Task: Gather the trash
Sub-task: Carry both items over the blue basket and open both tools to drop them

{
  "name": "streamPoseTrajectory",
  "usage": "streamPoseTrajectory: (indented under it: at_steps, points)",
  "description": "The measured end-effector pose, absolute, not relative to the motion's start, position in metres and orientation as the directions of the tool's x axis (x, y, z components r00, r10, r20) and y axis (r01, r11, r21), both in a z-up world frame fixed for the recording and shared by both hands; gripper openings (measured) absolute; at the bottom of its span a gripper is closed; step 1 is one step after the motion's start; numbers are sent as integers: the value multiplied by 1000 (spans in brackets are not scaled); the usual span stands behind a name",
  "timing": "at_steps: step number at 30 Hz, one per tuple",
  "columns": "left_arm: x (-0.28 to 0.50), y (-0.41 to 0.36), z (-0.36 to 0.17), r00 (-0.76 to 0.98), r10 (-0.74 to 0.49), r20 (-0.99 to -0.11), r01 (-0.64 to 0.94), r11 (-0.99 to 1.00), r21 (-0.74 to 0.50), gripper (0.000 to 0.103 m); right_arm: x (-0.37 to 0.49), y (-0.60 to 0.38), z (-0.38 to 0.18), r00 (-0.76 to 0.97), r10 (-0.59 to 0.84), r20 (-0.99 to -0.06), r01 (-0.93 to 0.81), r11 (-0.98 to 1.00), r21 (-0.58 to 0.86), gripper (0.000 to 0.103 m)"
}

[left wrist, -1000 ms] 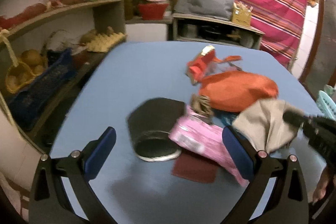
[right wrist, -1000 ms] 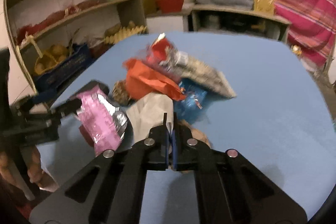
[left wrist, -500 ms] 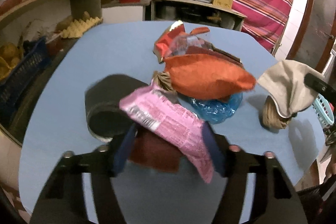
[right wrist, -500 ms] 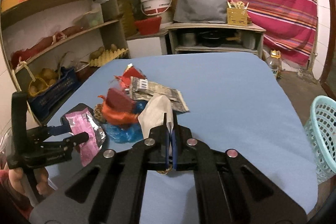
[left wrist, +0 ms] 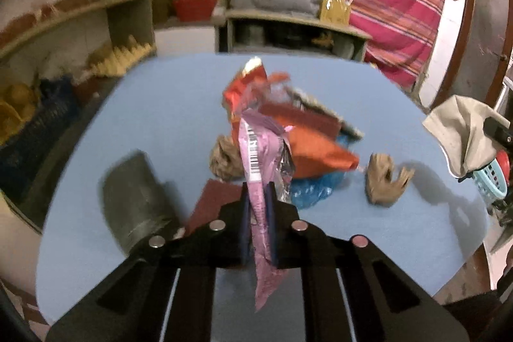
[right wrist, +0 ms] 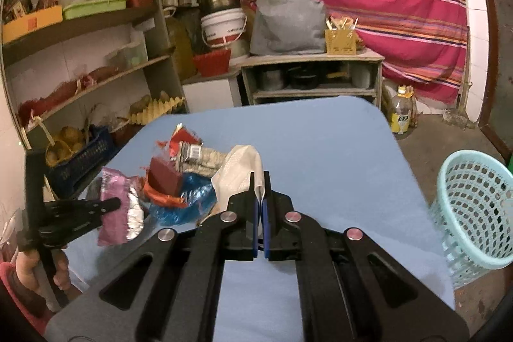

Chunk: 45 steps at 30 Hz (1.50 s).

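Observation:
My left gripper (left wrist: 258, 197) is shut on a pink foil wrapper (left wrist: 261, 156) and holds it above the blue table (left wrist: 160, 104). It also shows in the right wrist view (right wrist: 118, 210), hanging from the left gripper (right wrist: 112, 204). My right gripper (right wrist: 259, 181) is shut on a white paper bag (right wrist: 240, 169), lifted off the table; the bag shows at the right of the left wrist view (left wrist: 461, 133). A pile of trash stays on the table: an orange bag (left wrist: 314, 149), a blue plastic bag (left wrist: 311, 191), a red wrapper (left wrist: 247, 85), crumpled brown paper (left wrist: 384, 181).
A dark cylindrical container (left wrist: 134, 197) lies on the table at the left. A teal plastic basket (right wrist: 471, 213) stands on the floor right of the table. Shelves with goods (right wrist: 80, 60) line the left wall; a low cabinet (right wrist: 311, 76) stands behind the table.
My left gripper closed on the pink wrapper and lifted it. My right gripper lifted the white bag up and to the right, leaving the crumpled brown paper on the table.

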State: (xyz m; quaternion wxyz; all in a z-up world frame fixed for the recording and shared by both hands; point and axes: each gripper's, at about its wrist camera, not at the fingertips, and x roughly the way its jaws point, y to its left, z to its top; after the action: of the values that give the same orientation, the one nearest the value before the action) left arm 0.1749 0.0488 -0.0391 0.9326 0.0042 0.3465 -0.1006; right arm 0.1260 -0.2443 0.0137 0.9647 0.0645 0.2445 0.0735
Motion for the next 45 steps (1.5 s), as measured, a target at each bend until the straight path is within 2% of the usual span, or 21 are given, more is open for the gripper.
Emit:
streamPoseTrajectory:
  at_steps: [5, 10, 16, 23, 34, 45]
  points:
    - [167, 27, -10, 780, -165, -604, 187, 982, -27, 9, 116, -275, 27, 896, 147, -419, -83, 982, 167, 3]
    - [170, -32, 19, 814, -196, -547, 246, 969, 19, 9, 102, -321, 38, 921, 80, -381, -14, 984, 175, 3]
    - [177, -129, 38, 829, -269, -490, 342, 937, 64, 9, 86, -398, 51, 934, -60, -352, 131, 975, 181, 3]
    - [185, -244, 49, 802, -396, -446, 467, 883, 56, 9, 69, -483, 54, 912, -211, -352, 293, 935, 199, 3]
    - [188, -376, 43, 695, -557, -455, 620, 784, -13, 9, 63, -544, 36, 844, -347, -409, 434, 890, 140, 3]
    - [203, -441, 13, 606, -580, -544, 667, 743, -49, 10, 64, -585, 3, 798, -368, -477, 494, 853, 169, 3]
